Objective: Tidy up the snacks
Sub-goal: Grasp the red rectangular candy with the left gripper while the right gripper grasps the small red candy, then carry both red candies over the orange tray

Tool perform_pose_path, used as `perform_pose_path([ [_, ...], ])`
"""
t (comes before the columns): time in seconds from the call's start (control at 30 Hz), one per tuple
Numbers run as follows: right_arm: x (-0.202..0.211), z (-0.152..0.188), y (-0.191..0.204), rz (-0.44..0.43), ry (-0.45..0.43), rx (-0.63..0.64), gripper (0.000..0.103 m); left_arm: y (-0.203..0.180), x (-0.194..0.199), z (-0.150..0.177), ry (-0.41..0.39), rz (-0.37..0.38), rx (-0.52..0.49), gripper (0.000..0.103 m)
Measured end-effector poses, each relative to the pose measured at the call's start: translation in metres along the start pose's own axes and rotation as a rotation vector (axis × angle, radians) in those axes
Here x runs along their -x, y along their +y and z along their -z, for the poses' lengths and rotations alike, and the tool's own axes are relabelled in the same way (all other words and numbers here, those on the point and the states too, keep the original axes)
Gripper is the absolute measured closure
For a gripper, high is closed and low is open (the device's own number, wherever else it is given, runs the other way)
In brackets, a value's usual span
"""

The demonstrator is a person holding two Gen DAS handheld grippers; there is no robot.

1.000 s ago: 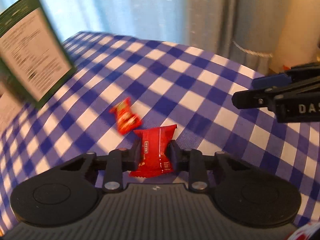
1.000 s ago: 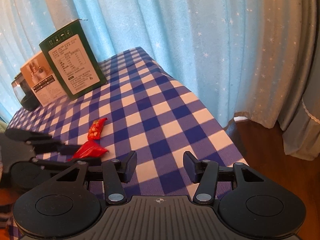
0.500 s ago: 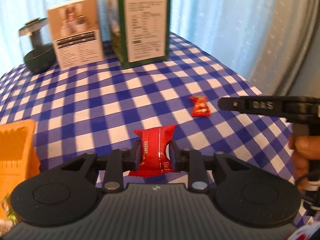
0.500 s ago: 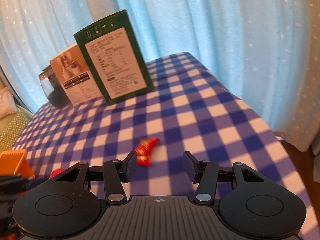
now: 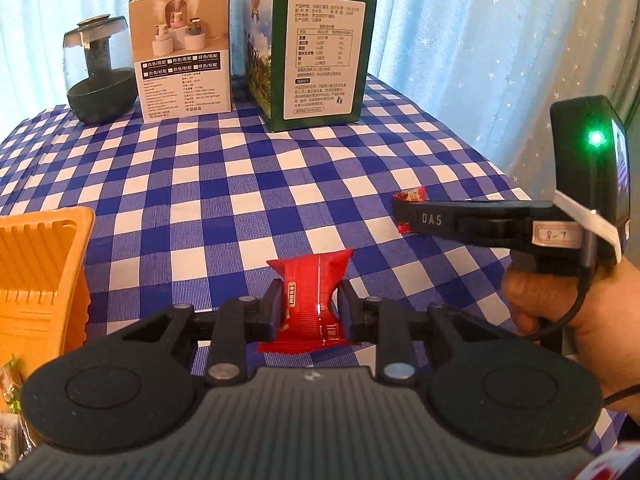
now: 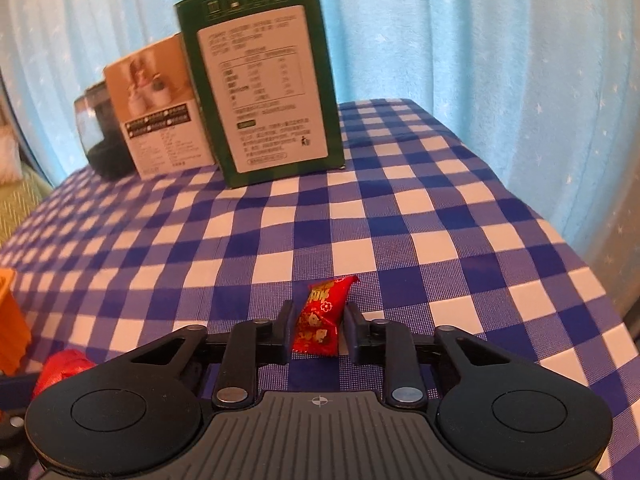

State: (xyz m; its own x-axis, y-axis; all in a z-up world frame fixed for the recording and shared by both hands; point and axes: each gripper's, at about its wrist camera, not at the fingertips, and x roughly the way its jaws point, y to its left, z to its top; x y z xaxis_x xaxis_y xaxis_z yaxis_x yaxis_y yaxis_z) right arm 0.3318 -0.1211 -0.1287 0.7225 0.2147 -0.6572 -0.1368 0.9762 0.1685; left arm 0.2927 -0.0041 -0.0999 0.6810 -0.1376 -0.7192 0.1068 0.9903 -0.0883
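A: Where is the red snack packet point(image 5: 311, 296) seen?

B: It is clamped between the two fingers of the left gripper point(image 5: 308, 312) and is held above the checked tablecloth point(image 5: 240, 184), toward the near edge of the table.

A: And the small red candy point(image 6: 322, 316)?

B: It is seen on the cloth near the right edge of the table. The fingers of the right gripper point(image 6: 318, 330) are placed on both sides of it, quite close. Whether it is already pressed cannot be told.

A: What else is found on the table?

B: An orange tray point(image 5: 44, 264) is seen at the left edge. At the far edge a green box point(image 5: 316, 48), a white box point(image 5: 184, 56) and a dark glass jar point(image 5: 100, 76) are lined up. A blue curtain point(image 6: 480, 40) is hung behind them.
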Motion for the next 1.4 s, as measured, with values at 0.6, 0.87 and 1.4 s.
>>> perform_pose_path([
  [0.6, 0.108, 0.03, 0.019, -0.011, -0.029, -0.058, 0.08, -0.01, 0.047, 0.022, -0.011, 0.017, 0.01, 0.078],
  [0.87, 0.165, 0.071, 0.041, -0.012, 0.007, -0.061, 0.08, -0.008, 0.098, 0.046, -0.014, 0.013, 0.045, 0.078],
  [1.4, 0.269, 0.126, 0.087, -0.039, 0.029, -0.042, 0.08, 0.0, 0.213, 0.092, -0.061, -0.009, 0.091, 0.078],
])
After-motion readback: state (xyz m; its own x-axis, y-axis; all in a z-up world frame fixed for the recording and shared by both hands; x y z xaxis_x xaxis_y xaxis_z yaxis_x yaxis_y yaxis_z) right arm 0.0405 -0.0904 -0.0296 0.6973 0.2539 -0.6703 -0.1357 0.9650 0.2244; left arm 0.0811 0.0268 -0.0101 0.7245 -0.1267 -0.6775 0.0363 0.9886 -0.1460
